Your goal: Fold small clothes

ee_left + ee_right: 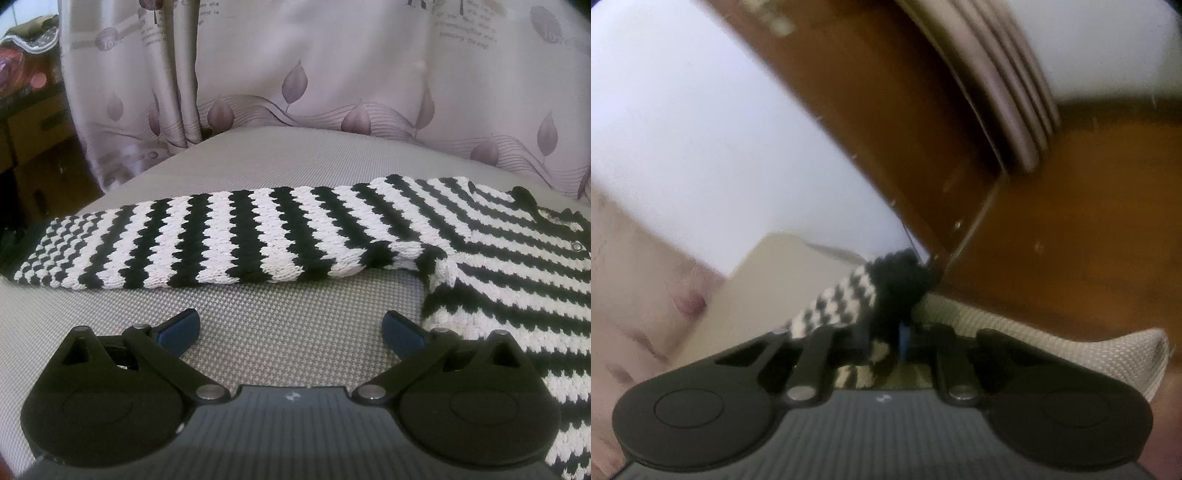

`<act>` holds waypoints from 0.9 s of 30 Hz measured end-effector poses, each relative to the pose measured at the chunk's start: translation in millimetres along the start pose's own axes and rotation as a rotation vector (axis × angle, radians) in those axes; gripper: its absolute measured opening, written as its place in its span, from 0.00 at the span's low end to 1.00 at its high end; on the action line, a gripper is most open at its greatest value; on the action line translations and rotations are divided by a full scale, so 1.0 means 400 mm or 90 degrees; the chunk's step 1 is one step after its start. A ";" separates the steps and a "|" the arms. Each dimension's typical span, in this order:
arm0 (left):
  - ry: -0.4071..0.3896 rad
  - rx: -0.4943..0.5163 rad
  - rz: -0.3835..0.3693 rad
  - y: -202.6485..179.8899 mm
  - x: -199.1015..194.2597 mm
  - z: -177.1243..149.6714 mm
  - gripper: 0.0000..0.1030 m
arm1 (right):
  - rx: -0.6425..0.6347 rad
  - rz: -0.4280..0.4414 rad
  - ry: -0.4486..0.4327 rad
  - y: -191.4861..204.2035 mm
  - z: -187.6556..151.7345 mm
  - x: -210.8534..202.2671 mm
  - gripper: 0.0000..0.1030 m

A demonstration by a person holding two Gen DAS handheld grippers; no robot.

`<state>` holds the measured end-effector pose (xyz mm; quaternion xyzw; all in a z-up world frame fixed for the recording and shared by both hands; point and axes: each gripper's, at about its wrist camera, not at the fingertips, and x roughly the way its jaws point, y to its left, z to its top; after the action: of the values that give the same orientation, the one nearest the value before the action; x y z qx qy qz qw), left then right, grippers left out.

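A black-and-white striped knitted sweater [517,266] lies flat on the grey woven surface [280,306]. Its sleeve [221,240] stretches out to the left across the left wrist view. My left gripper [290,332] is open and empty, low over the surface just in front of the sleeve, with its right finger next to the sweater's body. My right gripper [901,332] is shut on a bunched end of the striped sweater [857,295] and holds it lifted above the surface; this view is tilted and blurred.
A pale curtain with a leaf print [332,81] hangs behind the far edge of the surface. Brown cardboard boxes [33,140] stand at the far left. Brown wooden furniture [1071,221] and a white wall [701,129] fill the right wrist view.
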<state>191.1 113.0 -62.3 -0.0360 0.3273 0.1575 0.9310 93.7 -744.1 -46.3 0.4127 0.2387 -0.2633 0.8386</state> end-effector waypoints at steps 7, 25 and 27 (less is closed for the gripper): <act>-0.001 -0.009 -0.002 0.000 0.001 0.000 1.00 | 0.093 0.075 -0.043 0.106 0.090 -0.055 0.13; -0.007 -0.037 -0.016 0.004 -0.002 0.000 1.00 | 0.040 0.434 0.144 0.841 -0.352 0.004 0.13; -0.010 -0.046 -0.021 0.006 -0.003 0.000 1.00 | 0.039 0.459 0.176 0.886 -0.440 0.017 0.13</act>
<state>189.3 114.8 -61.4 -0.0736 0.3136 0.1537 0.9342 292.8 -417.3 54.4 0.5264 0.1810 0.0997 0.8247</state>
